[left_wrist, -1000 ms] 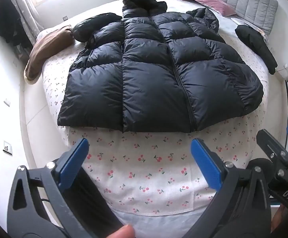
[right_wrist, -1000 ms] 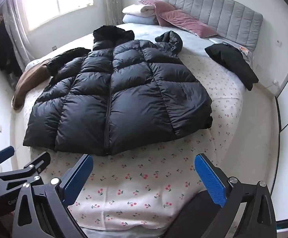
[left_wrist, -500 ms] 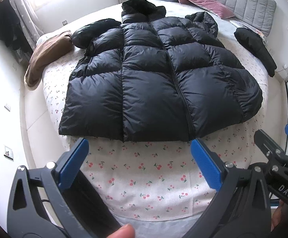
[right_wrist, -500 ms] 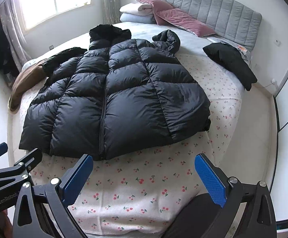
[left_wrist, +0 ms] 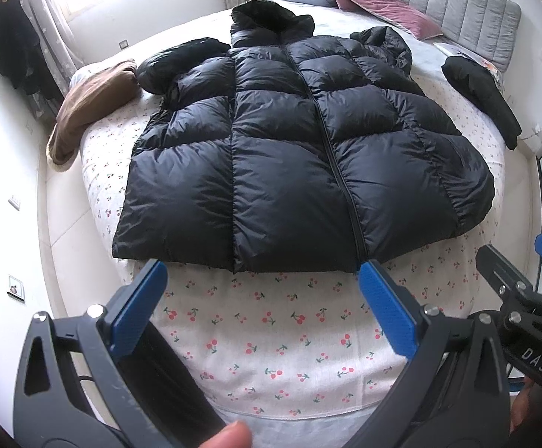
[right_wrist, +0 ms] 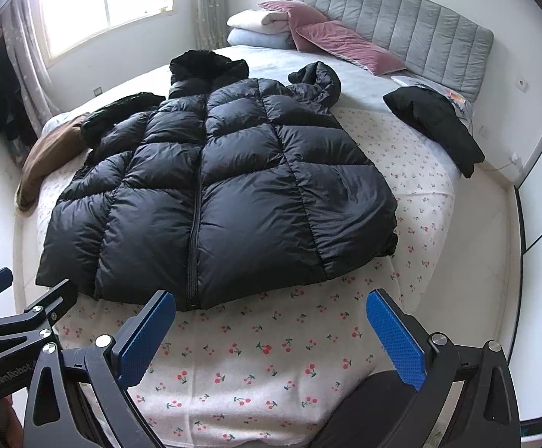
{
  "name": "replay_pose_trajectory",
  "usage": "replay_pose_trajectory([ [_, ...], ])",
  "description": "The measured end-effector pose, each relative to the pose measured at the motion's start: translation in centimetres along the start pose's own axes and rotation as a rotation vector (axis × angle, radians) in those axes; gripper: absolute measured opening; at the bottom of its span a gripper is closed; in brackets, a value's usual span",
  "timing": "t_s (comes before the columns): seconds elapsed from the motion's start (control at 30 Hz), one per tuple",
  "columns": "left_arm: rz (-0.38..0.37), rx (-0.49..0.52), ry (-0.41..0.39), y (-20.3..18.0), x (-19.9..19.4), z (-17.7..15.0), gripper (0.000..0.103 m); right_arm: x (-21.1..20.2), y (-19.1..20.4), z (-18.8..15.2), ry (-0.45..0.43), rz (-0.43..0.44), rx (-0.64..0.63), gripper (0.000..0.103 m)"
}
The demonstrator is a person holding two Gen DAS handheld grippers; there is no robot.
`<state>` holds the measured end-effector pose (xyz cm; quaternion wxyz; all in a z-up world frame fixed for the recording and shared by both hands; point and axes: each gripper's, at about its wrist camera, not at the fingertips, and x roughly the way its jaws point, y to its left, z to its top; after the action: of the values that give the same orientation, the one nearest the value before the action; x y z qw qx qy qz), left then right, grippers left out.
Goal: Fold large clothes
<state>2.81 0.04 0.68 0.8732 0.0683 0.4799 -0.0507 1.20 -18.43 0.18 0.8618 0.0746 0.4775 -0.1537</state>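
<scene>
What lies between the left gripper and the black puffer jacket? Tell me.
Only bare cherry-print sheet separates the left gripper from the black puffer jacket, shown in the left wrist view.

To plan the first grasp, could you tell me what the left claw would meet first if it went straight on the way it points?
Most likely the near hem of the black puffer jacket, close to its zipper. The left claw is open above the cherry-print sheet, though depth is hard to judge.

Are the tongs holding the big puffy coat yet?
No. Both the left tongs and right tongs are open and empty, short of the black puffer jacket.
</scene>
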Motion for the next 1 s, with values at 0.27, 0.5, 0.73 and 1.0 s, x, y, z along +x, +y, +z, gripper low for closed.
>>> replay_pose_trajectory([
  [0.27, 0.001, 0.0, 0.001, 0.0, -0.1, -0.1, 0.102, 0.0, 0.1, 0.0, 0.0, 0.002, -0.001, 0.103],
  [0.5, 0.001, -0.006, 0.01, 0.1, 0.1, -0.7, 0.102, 0.3, 0.8, -0.2, 0.004, 0.015, -0.011, 0.103],
  [0.73, 0.0, -0.009, 0.014, 0.3, 0.3, -0.8, 0.102, 0.5, 0.9, -0.3, 0.007, 0.024, -0.012, 0.103],
  [1.0, -0.001, -0.01, 0.013, 0.5, 0.3, -0.9, 0.102, 0.8, 1.2, -0.6, 0.015, 0.032, -0.021, 0.103],
])
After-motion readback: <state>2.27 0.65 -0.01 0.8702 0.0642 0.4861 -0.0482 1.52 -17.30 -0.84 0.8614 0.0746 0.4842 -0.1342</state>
